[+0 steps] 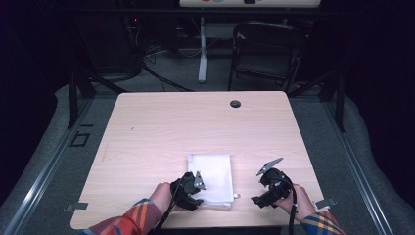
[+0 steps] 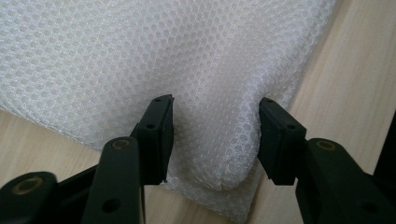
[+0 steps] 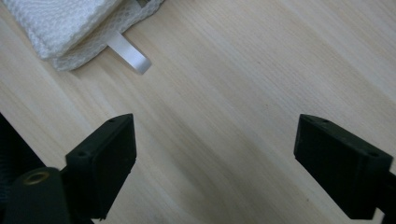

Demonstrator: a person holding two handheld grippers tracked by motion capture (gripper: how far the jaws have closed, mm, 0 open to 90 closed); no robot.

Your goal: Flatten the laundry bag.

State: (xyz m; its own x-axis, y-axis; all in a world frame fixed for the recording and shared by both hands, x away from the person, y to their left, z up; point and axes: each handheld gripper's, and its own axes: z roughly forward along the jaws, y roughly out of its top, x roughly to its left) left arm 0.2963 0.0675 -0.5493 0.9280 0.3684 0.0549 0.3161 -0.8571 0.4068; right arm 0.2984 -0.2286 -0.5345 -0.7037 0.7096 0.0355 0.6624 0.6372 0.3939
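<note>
Pale wood counter (image 1: 171,127); left tool (image 2: 215,135) straddles folded mesh cloth (image 2: 140,56), jaws apart; right tool (image 3: 215,163) gapes, cloth beyond.

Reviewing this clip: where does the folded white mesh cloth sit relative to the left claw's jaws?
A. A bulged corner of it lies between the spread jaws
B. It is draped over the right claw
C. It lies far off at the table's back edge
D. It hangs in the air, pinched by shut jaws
A: in the left gripper view, a rounded corner of the white mesh cloth bulges between the spread jaws of the left claw, resting on the table.
</note>
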